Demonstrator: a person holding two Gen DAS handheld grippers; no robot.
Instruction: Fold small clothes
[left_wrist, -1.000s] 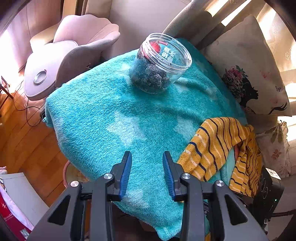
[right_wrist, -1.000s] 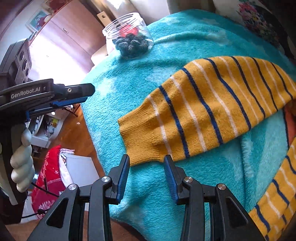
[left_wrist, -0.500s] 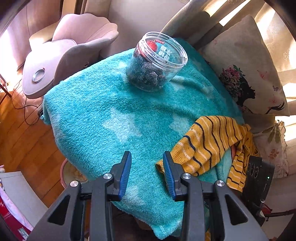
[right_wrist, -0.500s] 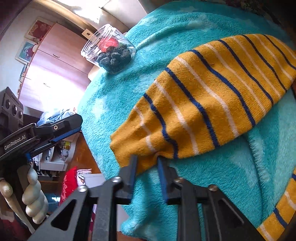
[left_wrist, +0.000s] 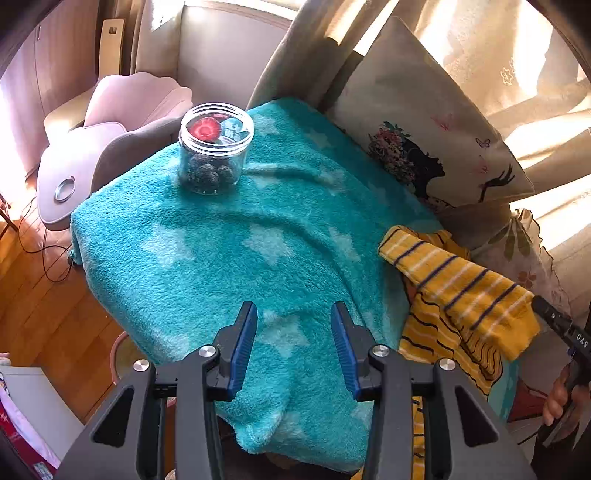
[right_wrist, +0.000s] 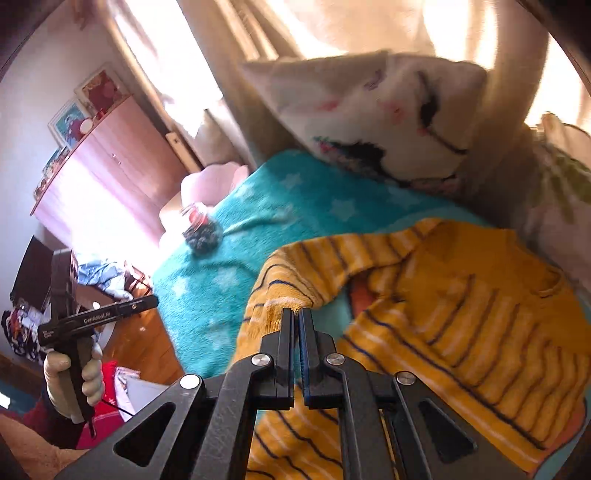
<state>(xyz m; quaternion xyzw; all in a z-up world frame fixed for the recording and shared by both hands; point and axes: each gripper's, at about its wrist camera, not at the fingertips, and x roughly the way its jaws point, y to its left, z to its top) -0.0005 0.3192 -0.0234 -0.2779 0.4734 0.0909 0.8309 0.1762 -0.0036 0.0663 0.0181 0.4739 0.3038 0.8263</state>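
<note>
A small yellow sweater (right_wrist: 465, 317) with navy and white stripes lies at the right side of a teal star-patterned blanket (left_wrist: 229, 258). My right gripper (right_wrist: 296, 314) is shut on the cuff of its sleeve (right_wrist: 280, 295), and the sleeve is lifted and folded back over the sweater body. In the left wrist view the sweater (left_wrist: 458, 295) is bunched at the right, with the sleeve raised toward the right gripper's tip (left_wrist: 554, 317). My left gripper (left_wrist: 293, 347) is open and empty above the blanket's front part.
A clear jar (left_wrist: 214, 147) holding dark balls stands at the blanket's far left. A printed cushion (left_wrist: 424, 140) leans at the back right. A pink chair (left_wrist: 110, 140) is beyond the blanket. Wooden floor (left_wrist: 48, 314) lies to the left.
My right gripper shut on the sleeve cuff, then lifted it and carried it right, over the sweater body. My left gripper drew back and stayed open.
</note>
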